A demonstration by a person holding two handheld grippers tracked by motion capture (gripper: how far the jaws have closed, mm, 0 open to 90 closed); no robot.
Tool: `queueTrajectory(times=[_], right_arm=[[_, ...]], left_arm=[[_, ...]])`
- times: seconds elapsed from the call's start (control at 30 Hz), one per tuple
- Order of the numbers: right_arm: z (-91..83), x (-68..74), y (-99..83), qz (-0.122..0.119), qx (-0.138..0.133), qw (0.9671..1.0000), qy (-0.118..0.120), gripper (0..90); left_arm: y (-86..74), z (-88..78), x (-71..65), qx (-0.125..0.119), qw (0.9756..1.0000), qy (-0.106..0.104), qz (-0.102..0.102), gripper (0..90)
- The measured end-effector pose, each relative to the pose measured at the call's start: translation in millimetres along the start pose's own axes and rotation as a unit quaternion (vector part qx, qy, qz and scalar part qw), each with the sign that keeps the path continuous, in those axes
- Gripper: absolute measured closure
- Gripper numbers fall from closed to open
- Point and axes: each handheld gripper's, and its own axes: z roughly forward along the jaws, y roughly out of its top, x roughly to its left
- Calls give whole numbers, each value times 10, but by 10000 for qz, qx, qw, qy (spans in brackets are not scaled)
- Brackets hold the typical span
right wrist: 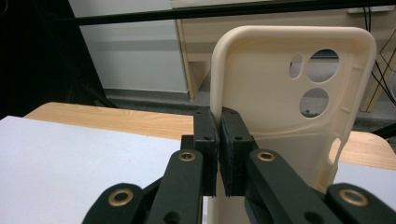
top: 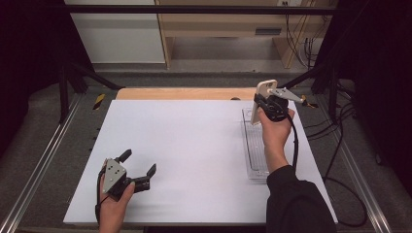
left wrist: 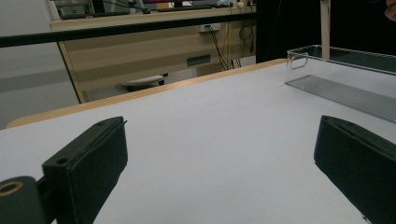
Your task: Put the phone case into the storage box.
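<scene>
A clear plastic tray (top: 254, 145) is seen lying on the right part of the white bench (top: 194, 145), its long axis running away from the person; nothing can be made out inside it. In the left gripper view the tray (left wrist: 345, 79) is seen as a transparent, ribbed-bottomed box with a handle cut-out in its near end wall.

A cream phone case (top: 262, 99) is held above the far end of the tray by the right gripper (top: 265, 104). The case is kept upright, its long axis roughly vertical and its camera cut-outs at the top. In the right gripper view the left edge of the case (right wrist: 299, 112) is seen clamped between the fingers (right wrist: 205, 140), and its hollow inner side is turned toward the camera.

The left gripper (top: 138, 167) is held low over the near left part of the bench, with its fingers (left wrist: 93, 158) spread wide apart and nothing between them.
</scene>
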Motion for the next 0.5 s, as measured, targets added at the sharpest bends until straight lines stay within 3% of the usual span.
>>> queueTrajectory(times=[0.5], right_arm=[[89, 31, -48, 37, 41, 10000, -25, 865]], left_arm=[[4, -3, -4, -13, 10000, -11, 8, 28]])
